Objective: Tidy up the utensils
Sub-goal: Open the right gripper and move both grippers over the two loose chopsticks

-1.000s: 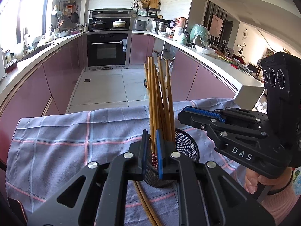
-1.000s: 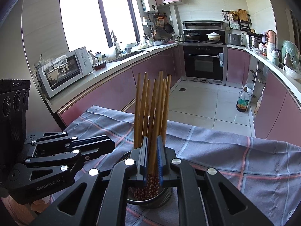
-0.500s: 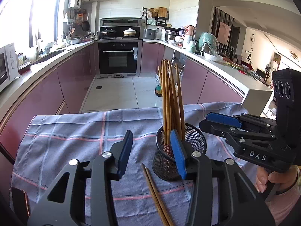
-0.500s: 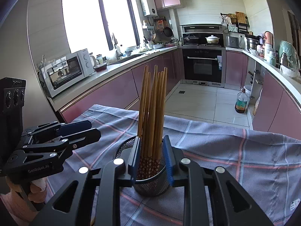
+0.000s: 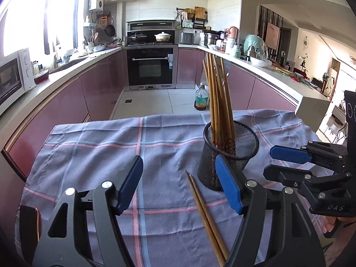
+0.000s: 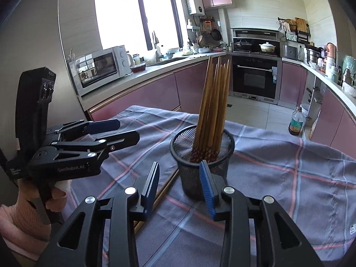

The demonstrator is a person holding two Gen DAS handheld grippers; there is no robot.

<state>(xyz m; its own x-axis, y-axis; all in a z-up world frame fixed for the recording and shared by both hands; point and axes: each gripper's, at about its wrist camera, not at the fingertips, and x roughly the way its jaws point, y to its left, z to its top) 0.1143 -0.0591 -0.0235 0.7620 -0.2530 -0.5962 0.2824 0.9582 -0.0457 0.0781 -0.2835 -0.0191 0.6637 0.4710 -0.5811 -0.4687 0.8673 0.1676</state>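
Observation:
A black mesh cup point(image 5: 231, 153) point(image 6: 201, 158) stands on the checked cloth point(image 5: 111, 146) and holds several wooden chopsticks point(image 5: 219, 102) point(image 6: 212, 109) upright. Two more chopsticks point(image 5: 204, 213) lie flat on the cloth in front of the cup; one stretch of them point(image 6: 163, 192) shows in the right wrist view. My left gripper point(image 5: 179, 180) hangs just short of the cup, jaws opening, nothing pressed between the pads. My right gripper point(image 6: 179, 183) is also near the cup with its jaws opening and nothing in them. Each gripper also shows in the other's view: the right gripper point(image 5: 287, 162), the left gripper point(image 6: 124, 131).
The cloth point(image 6: 278, 166) covers a table whose far edge drops to the kitchen floor. A bottle point(image 5: 201, 99) stands on the floor beyond. Pink cabinets and counters run along both sides, with an oven point(image 5: 152, 66) at the back and a microwave point(image 6: 102, 67) on the left counter.
Both grippers were shut on chopsticks standing in the cup; both have let go, opened and drawn back from the cup. The chopsticks stay in the cup.

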